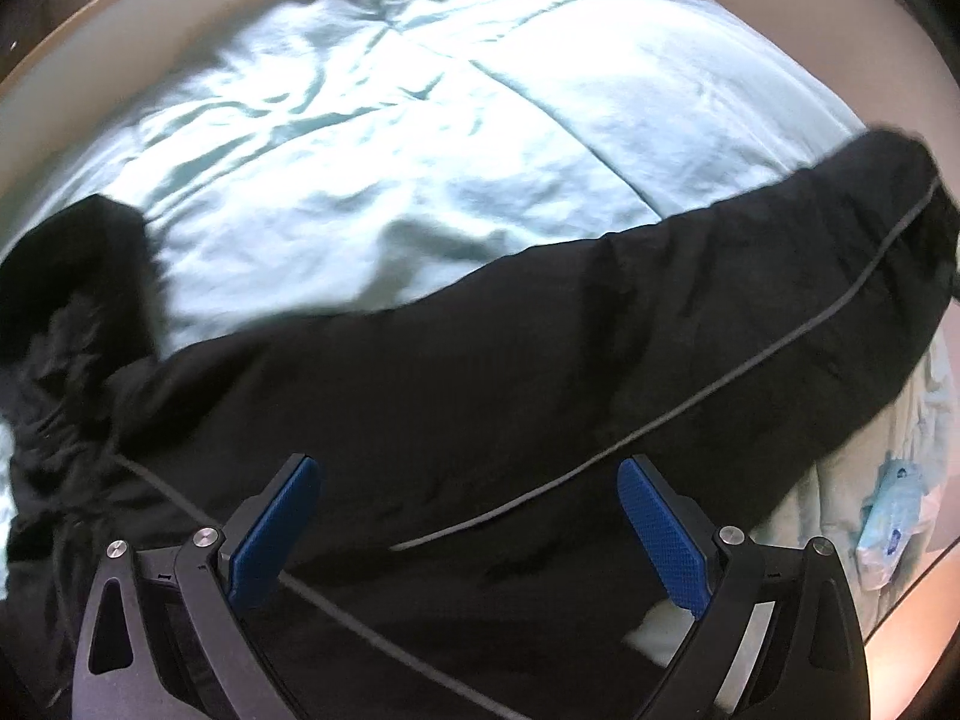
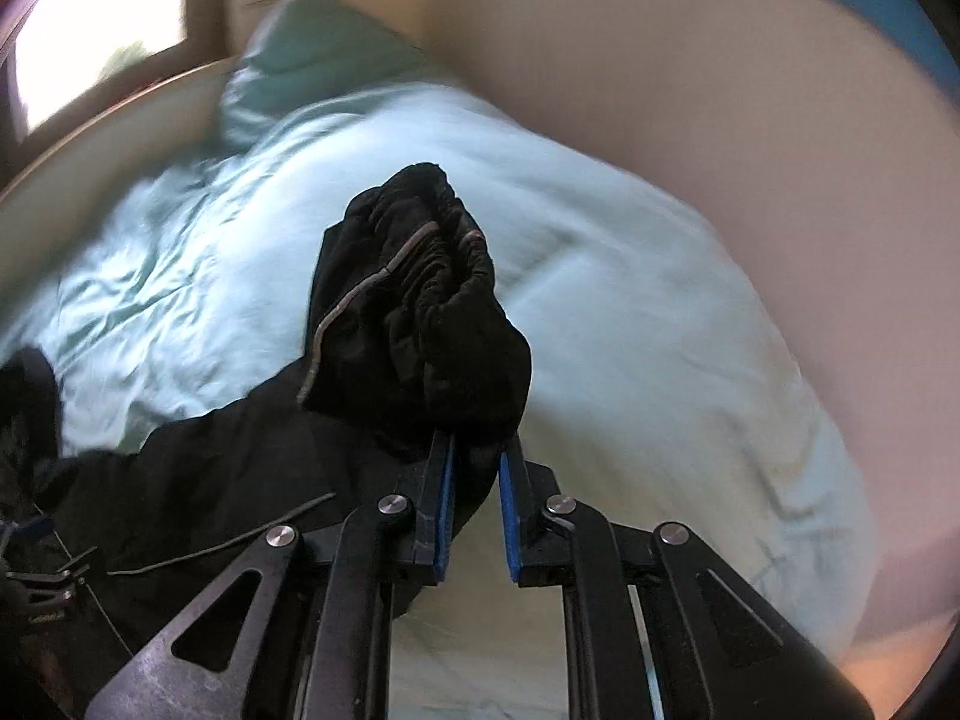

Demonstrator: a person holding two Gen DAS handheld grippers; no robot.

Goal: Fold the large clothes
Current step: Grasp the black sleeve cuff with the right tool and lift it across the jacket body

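Black trousers with thin grey piping (image 1: 480, 372) lie across a light turquoise duvet (image 1: 372, 138). My left gripper (image 1: 468, 474) hangs just above the trousers with its jaws wide open and nothing between the blue pads (image 1: 660, 534). My right gripper (image 2: 477, 450) is shut on a bunched end of the black trousers (image 2: 420, 312), with an elastic gathered edge, and holds it lifted above the duvet (image 2: 630, 312). The rest of the garment trails down to the left in the right wrist view.
A turquoise pillow (image 2: 312, 60) lies at the head of the bed by a window (image 2: 90, 36). A beige wall (image 2: 720, 90) runs along the bed's far side. A light blue packet (image 1: 894, 516) lies at the duvet's right edge.
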